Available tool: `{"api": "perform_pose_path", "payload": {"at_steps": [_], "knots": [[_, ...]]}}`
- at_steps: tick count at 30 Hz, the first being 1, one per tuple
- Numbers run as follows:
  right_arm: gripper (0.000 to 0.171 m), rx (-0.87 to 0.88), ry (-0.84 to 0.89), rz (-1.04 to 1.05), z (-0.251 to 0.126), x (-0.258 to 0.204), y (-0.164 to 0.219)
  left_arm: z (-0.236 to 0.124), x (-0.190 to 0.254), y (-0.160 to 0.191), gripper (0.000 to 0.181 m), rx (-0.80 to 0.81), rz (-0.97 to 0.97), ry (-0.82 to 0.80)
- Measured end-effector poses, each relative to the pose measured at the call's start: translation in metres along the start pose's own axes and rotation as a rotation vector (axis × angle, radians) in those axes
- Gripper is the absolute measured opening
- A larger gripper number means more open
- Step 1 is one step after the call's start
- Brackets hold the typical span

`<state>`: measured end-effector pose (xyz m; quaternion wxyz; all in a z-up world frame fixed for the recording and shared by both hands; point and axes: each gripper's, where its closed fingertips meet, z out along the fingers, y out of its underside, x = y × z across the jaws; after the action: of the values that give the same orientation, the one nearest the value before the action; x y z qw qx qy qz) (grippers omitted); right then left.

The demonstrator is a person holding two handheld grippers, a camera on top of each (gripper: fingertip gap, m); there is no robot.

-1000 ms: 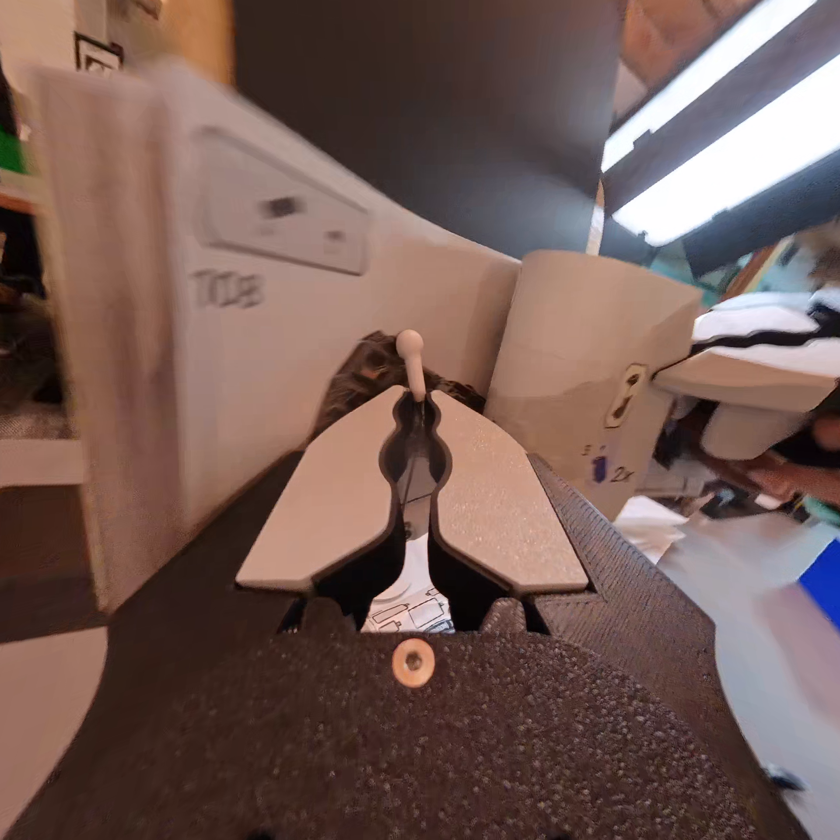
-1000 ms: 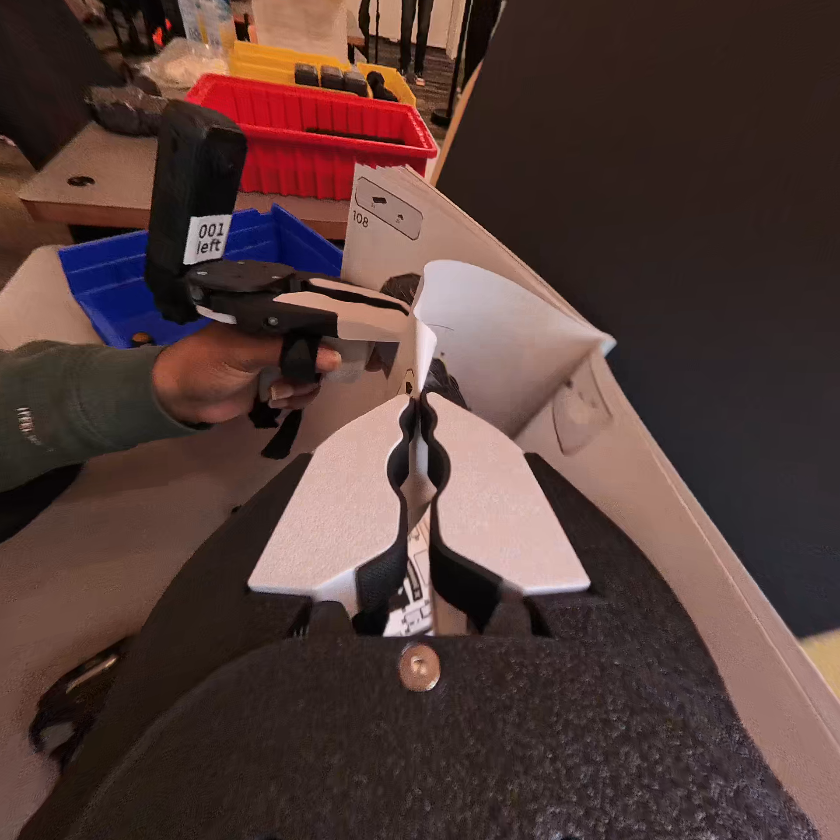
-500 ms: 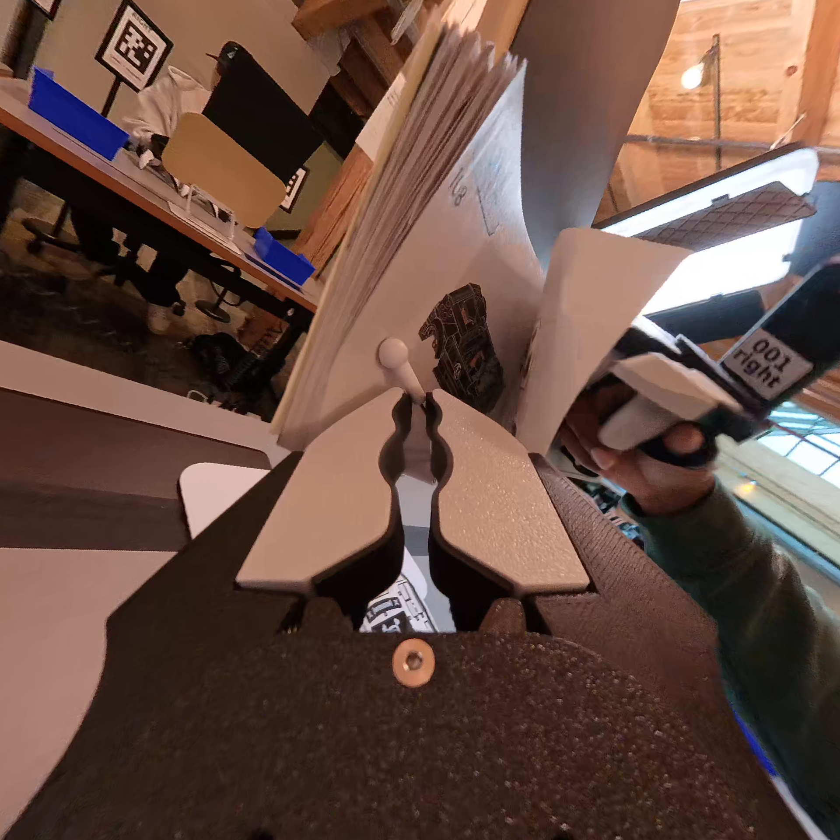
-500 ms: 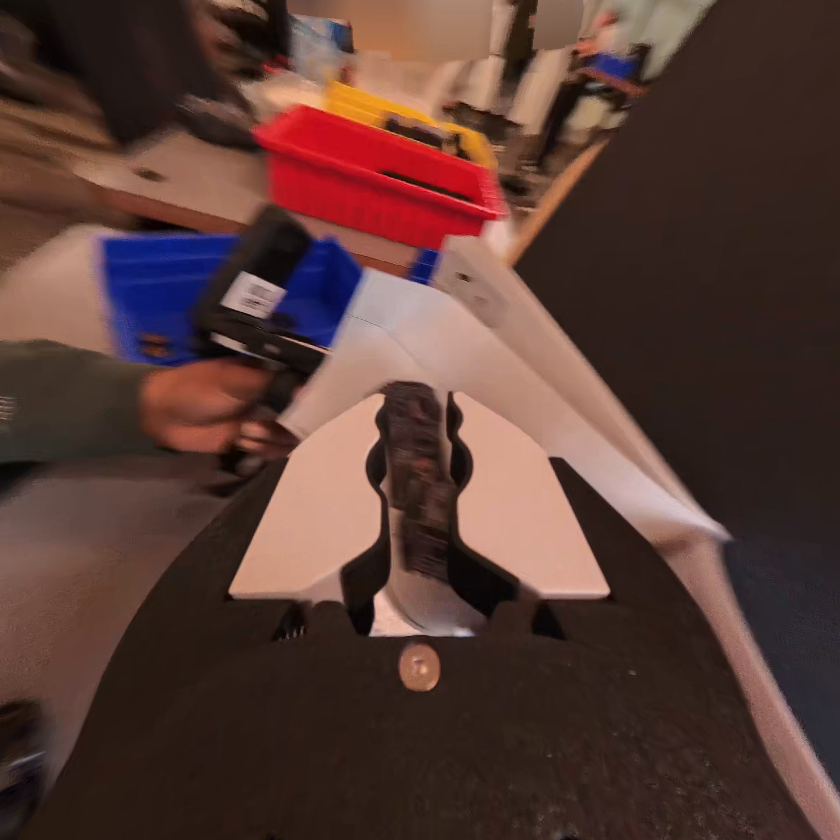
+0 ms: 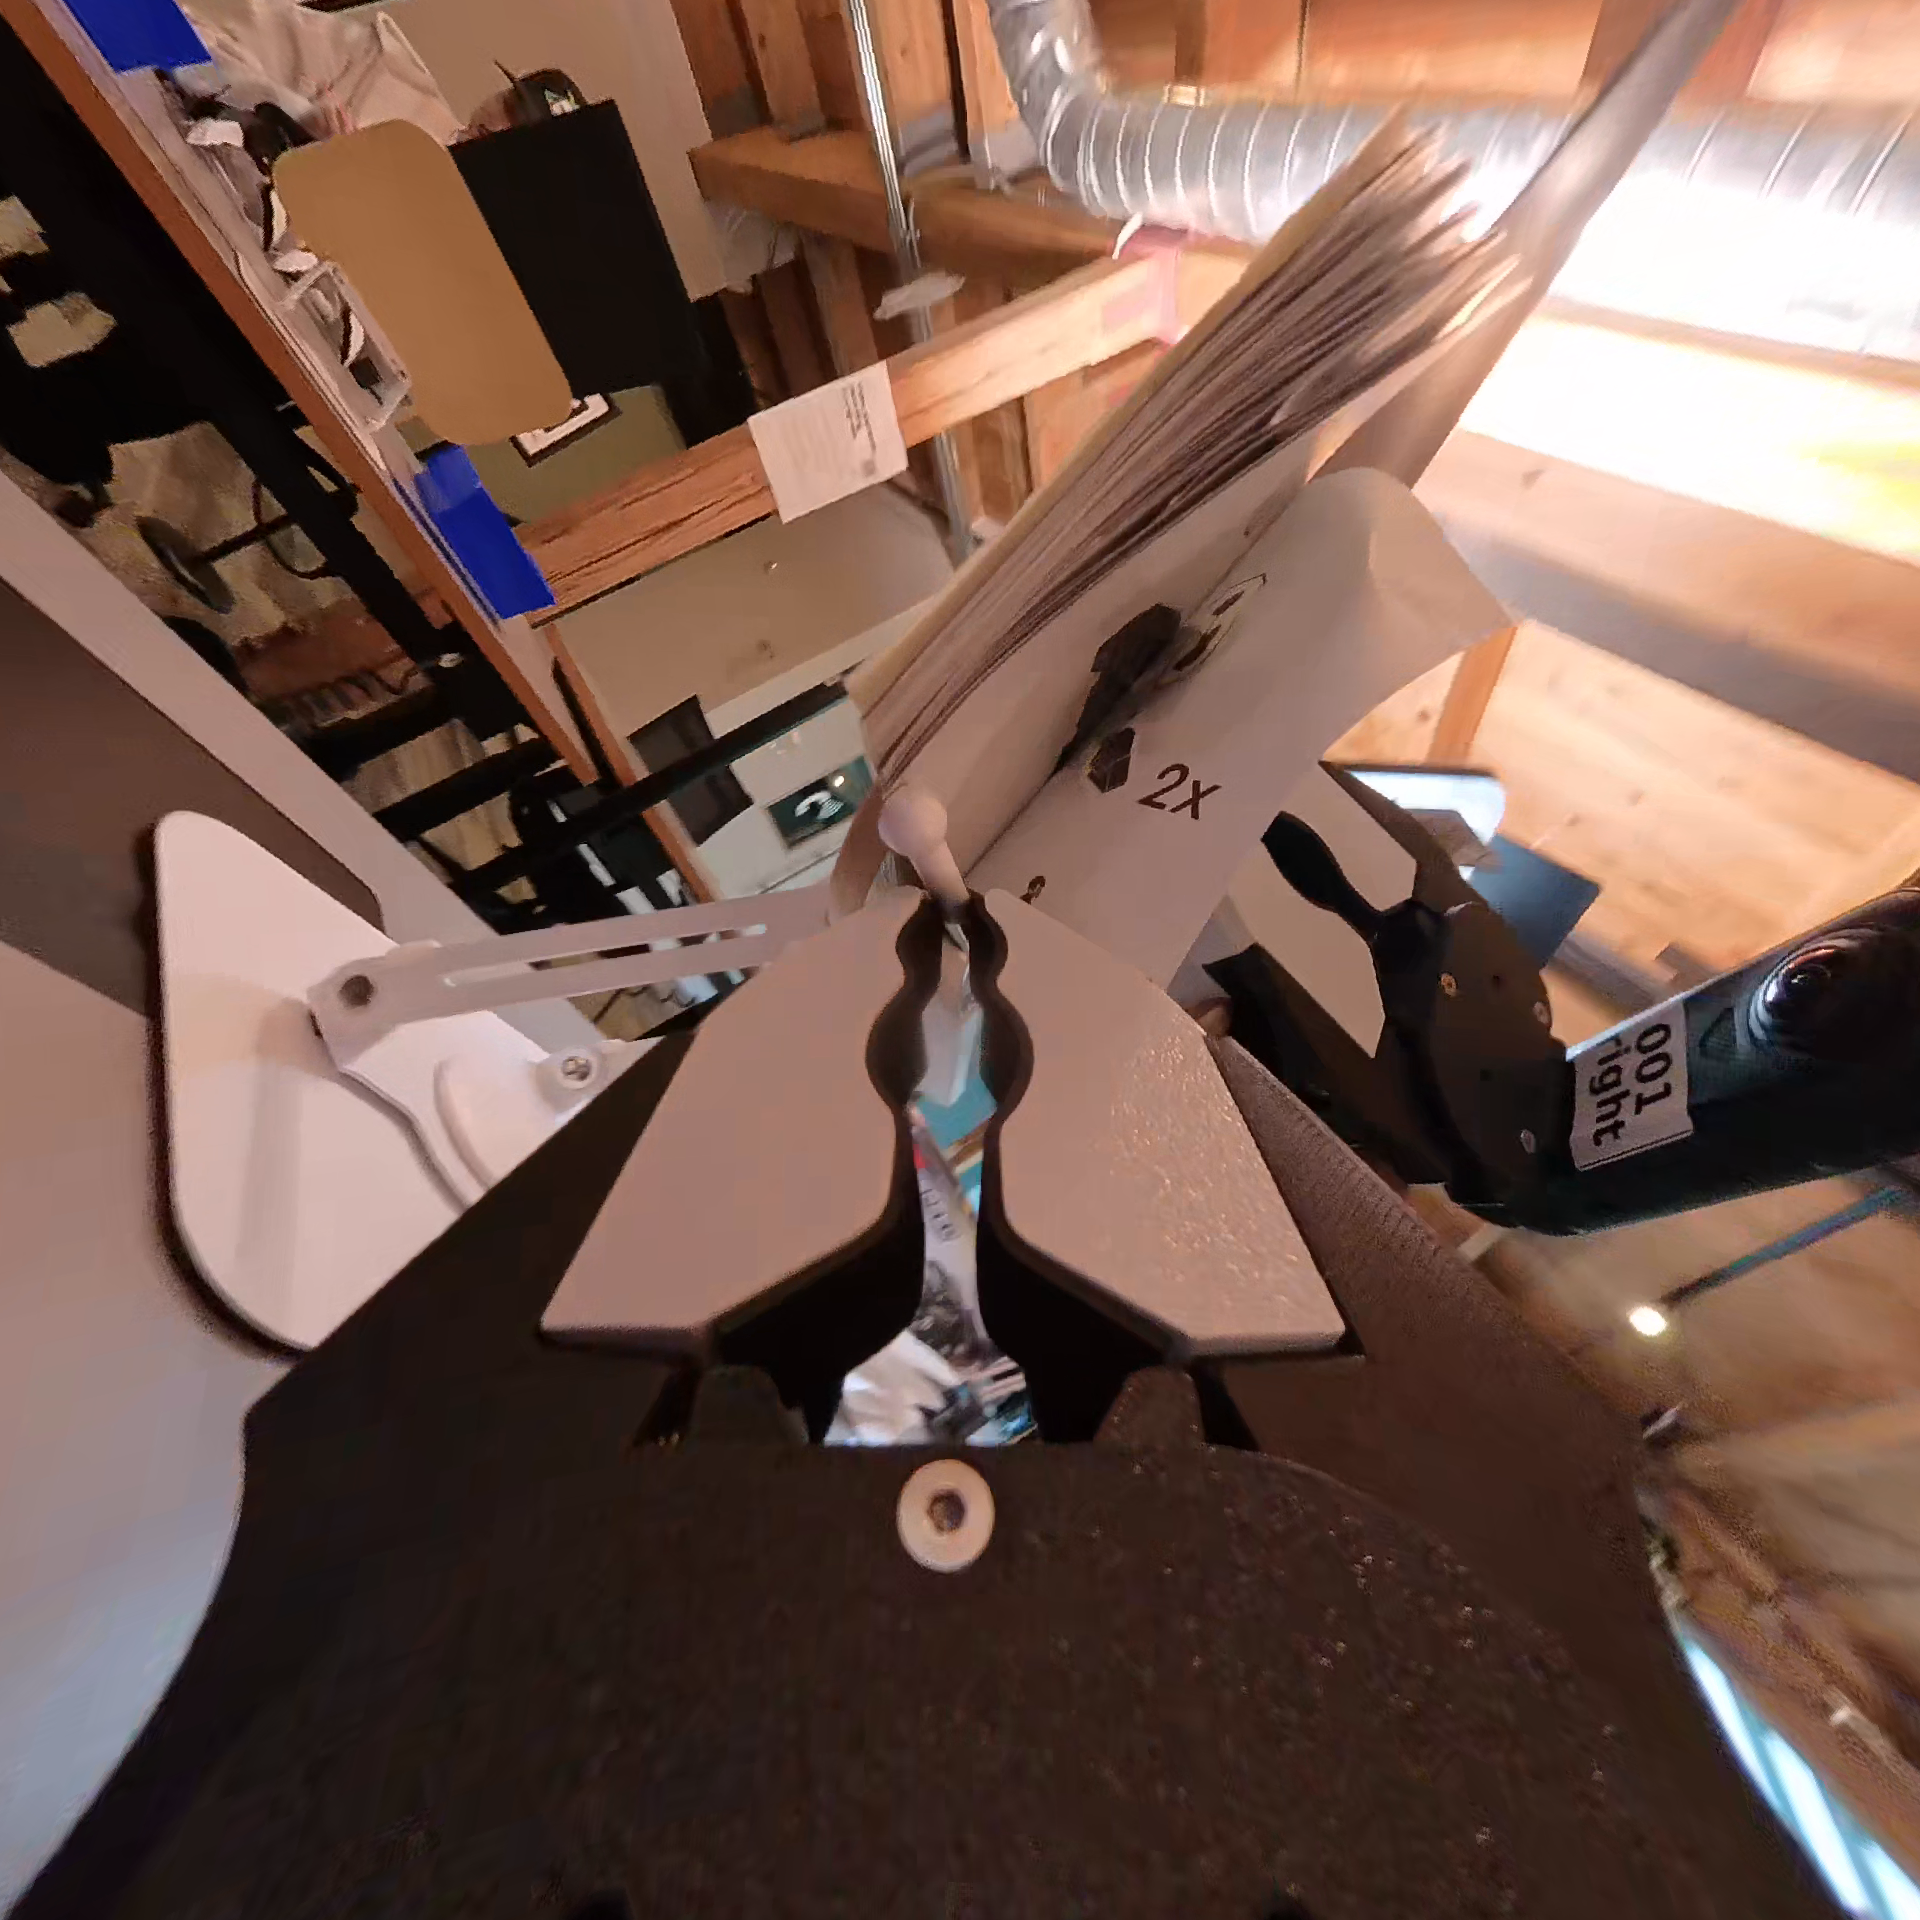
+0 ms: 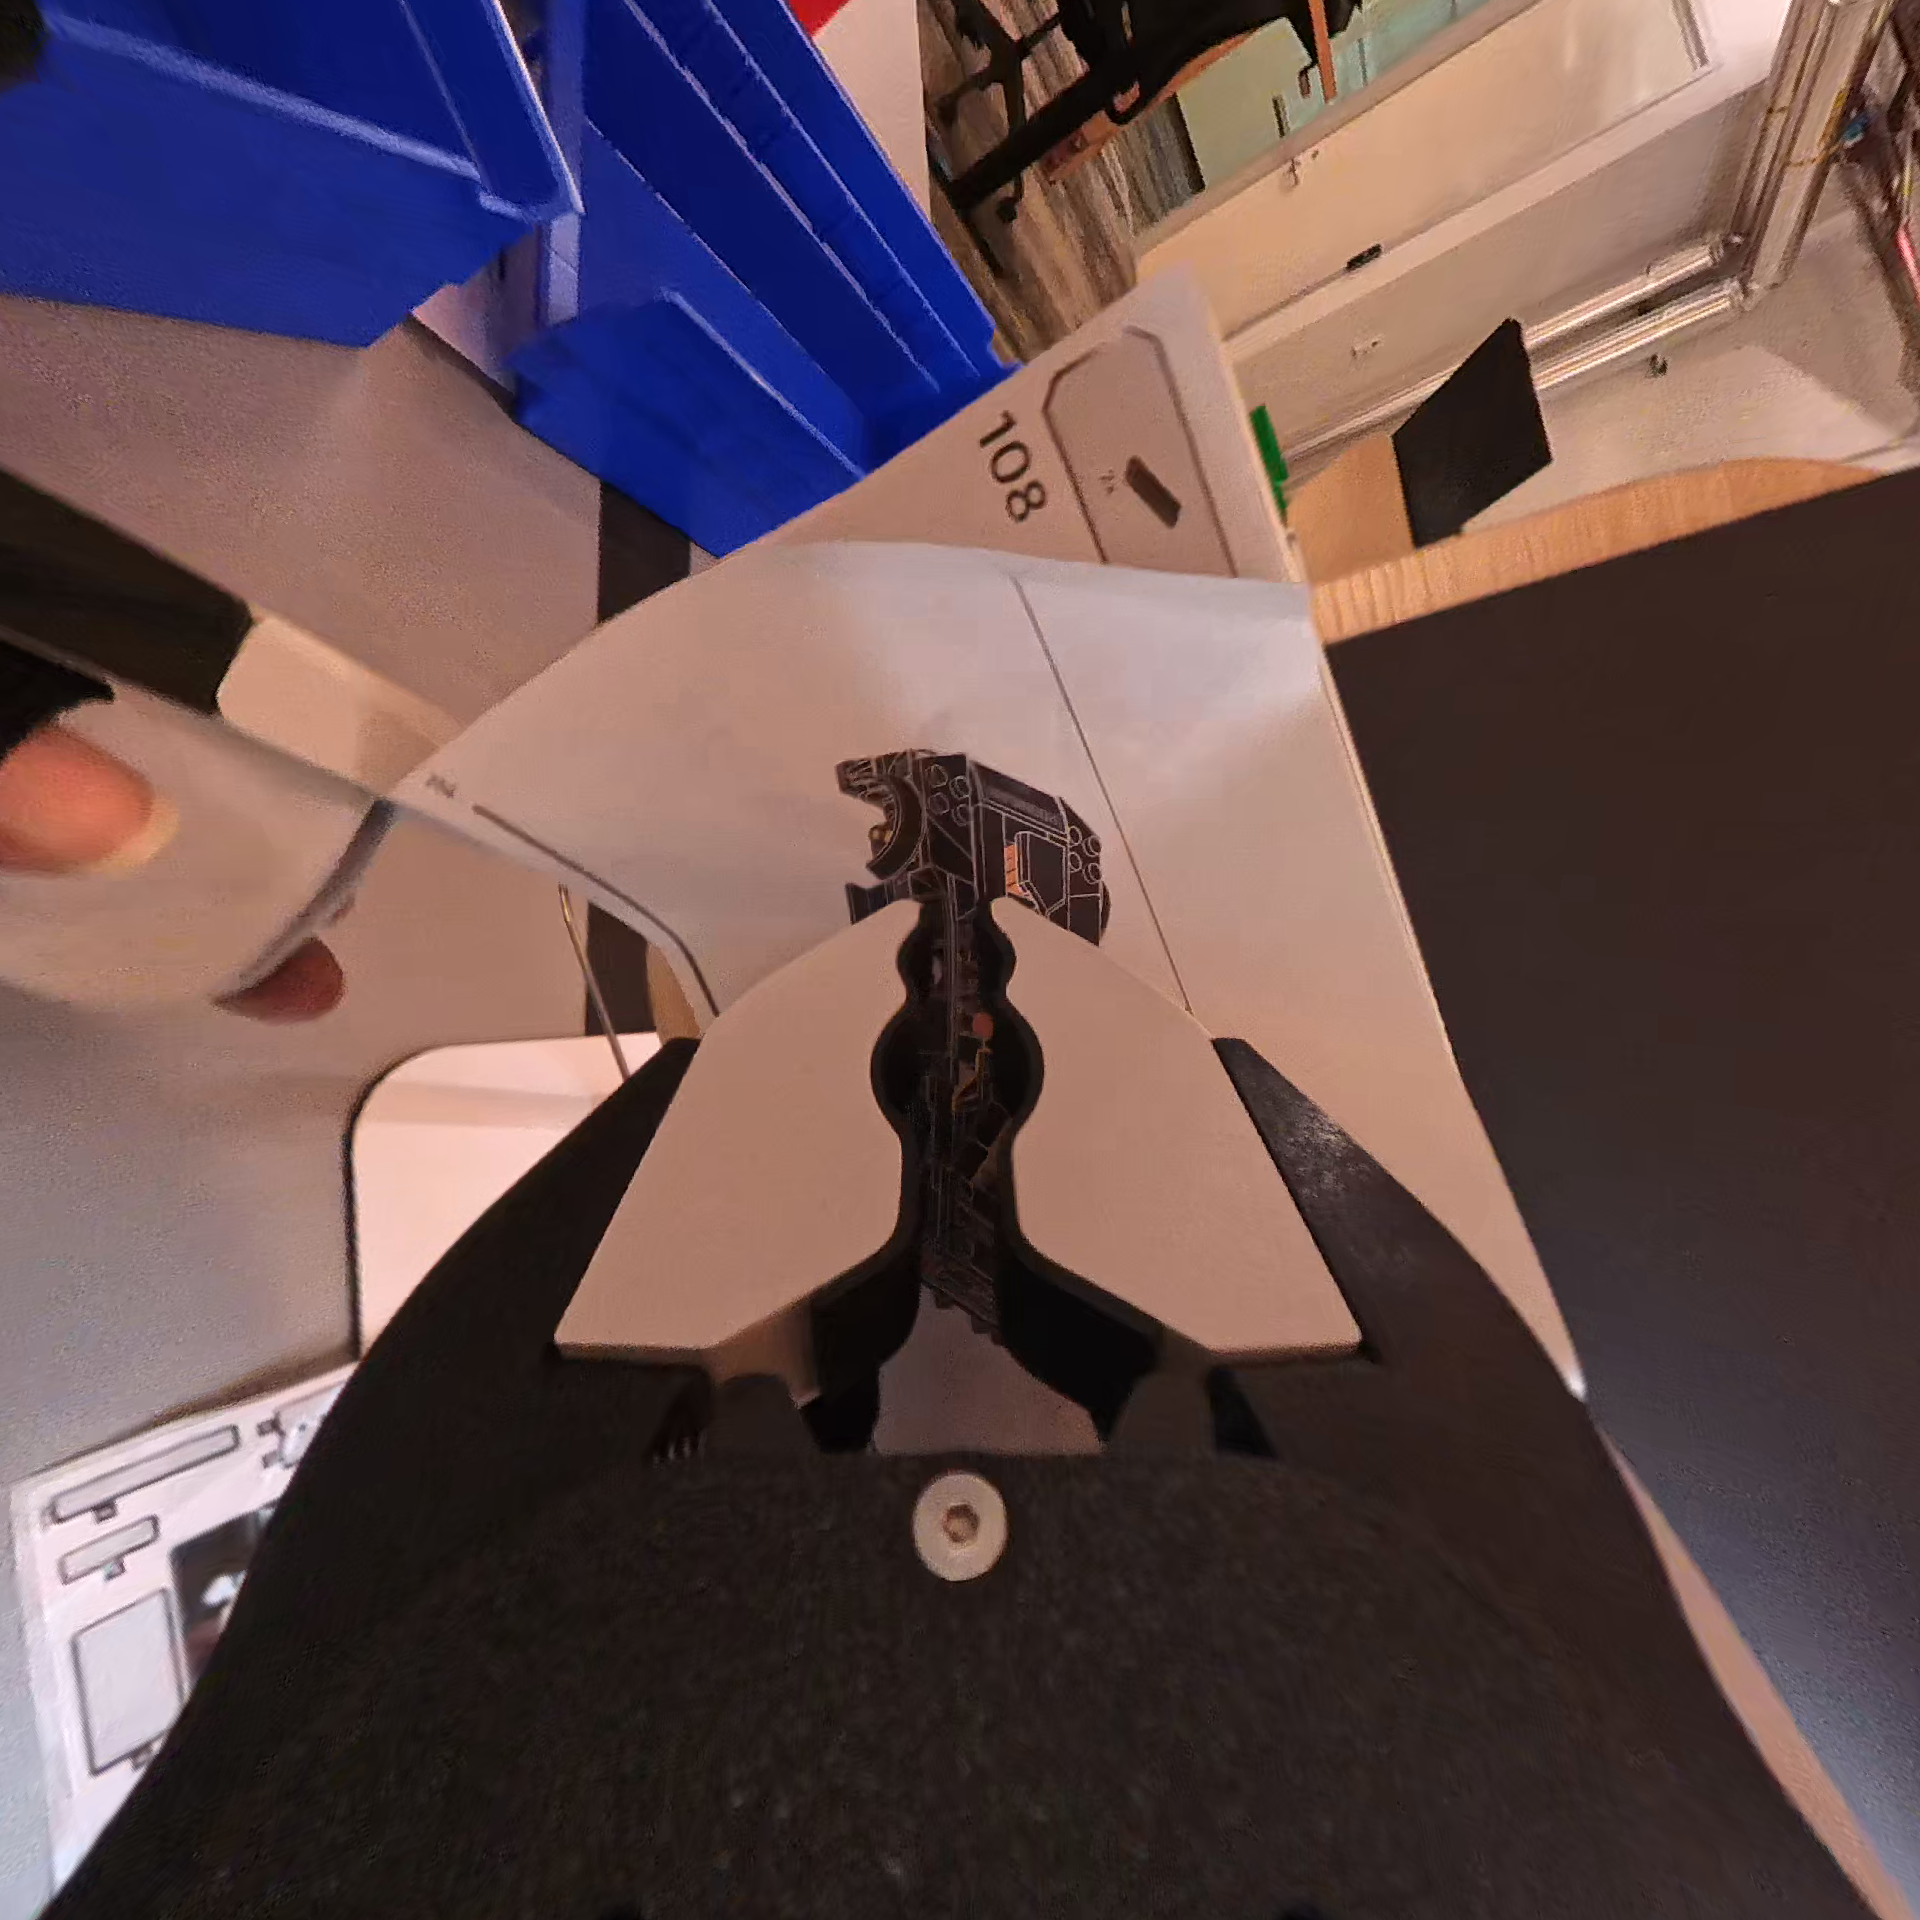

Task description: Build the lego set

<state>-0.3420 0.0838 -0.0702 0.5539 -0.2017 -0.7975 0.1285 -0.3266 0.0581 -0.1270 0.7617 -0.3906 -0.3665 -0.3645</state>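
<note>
Between closed left hand-held gripper [image 5: 951, 920] tips: white pin [image 5: 928, 847], tilted upward.

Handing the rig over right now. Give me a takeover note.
Left gripper: shut on a small white pin at its fingertips.
Right gripper: jaws nearly together at a lifted page; cannot confirm a pinch.
Instruction booklet: held up off the table, pages fanned, between the two grippers. Blue bins sit behind it.
Done: pin picked up; booklet open partway through.
Left: probably finish the page turn, lay the booklet down, then fit the pin. No built model is in view, so check progress first.
</note>
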Motion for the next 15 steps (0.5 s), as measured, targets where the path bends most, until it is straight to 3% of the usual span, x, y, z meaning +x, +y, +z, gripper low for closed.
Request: {"api": "perform_pose_path", "payload": {"at_steps": [6,15], "knots": [[0.005,-0.012,-0.075,0.181,0.002,0.0,-0.006,-0.002,-0.003,0.001,0.005,0.108,-0.152,0.05],[0.0,0.07,-0.014,0.47,-0.012,0.031,0.013,-0.003,0.005,0.004,0.005,0.058,-0.027,-0.021]]}}
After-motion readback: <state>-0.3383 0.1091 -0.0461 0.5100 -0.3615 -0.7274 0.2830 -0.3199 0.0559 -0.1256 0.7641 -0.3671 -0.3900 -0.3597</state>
